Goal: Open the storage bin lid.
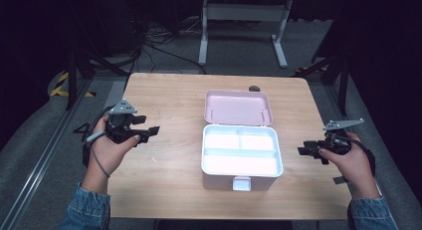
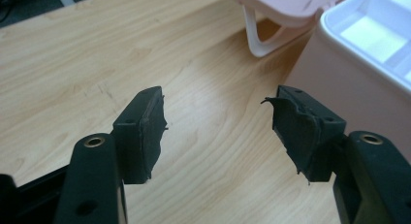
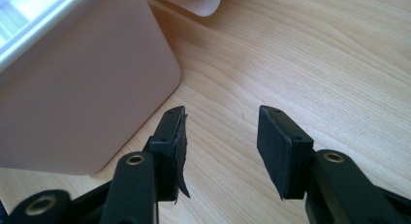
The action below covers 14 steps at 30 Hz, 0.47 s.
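High view | left gripper (image 1: pixel 152 131), right gripper (image 1: pixel 304 151): jaws apart, empty

in the left gripper view the top and right edges are cutting off the pink box (image 2: pixel 358 83) and its lid (image 2: pixel 286 8). in the right gripper view the left edge is cropping the box (image 3: pixel 77 88). in the high view a small dark object (image 1: pixel 254 88) behind the lid is staying too small to identify.

Your left gripper (image 1: pixel 149 132) has the open box (image 1: pixel 242 163) to its right; your right gripper (image 1: pixel 307 151) has it to its left, lid (image 1: pixel 239 107) lying behind.
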Tool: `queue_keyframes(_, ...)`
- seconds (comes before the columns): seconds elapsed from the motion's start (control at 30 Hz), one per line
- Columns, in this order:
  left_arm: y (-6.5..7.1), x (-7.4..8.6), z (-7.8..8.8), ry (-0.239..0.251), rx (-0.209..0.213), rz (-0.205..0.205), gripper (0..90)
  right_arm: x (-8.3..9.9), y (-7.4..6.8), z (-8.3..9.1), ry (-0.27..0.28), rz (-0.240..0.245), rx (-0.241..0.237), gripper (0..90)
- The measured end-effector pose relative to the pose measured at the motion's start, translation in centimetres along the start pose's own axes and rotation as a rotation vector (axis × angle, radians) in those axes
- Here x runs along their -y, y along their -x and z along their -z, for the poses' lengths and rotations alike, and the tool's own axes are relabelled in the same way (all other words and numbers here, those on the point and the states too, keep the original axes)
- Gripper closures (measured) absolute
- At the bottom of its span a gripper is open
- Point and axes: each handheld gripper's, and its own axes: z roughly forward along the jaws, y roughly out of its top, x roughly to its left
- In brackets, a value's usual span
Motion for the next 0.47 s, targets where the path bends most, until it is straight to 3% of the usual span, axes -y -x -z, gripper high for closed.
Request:
queue_keyframes(0.07,0.1,0.5,0.2,-0.003,0.0,0.007,37.6,0.1,0.1,0.1,0.0,-0.002,0.004,55.0)
queue_keyframes(0.1,0.2,0.8,0.1,-0.012,0.009,0.03,37.8,0.1,0.1,0.1,0.003,-0.004,0.004,55.0)
queue_keyframes(0.17,0.2,0.9,0.1,-0.058,0.02,0.012,37.2,0.1,0.2,0.1,0.005,-0.005,0.004,55.0)
queue_keyframes(0.47,0.2,1.2,0.0,-0.069,0.034,0.026,36.3,0.3,0.5,0.2,0.007,-0.005,0.01,53.0)
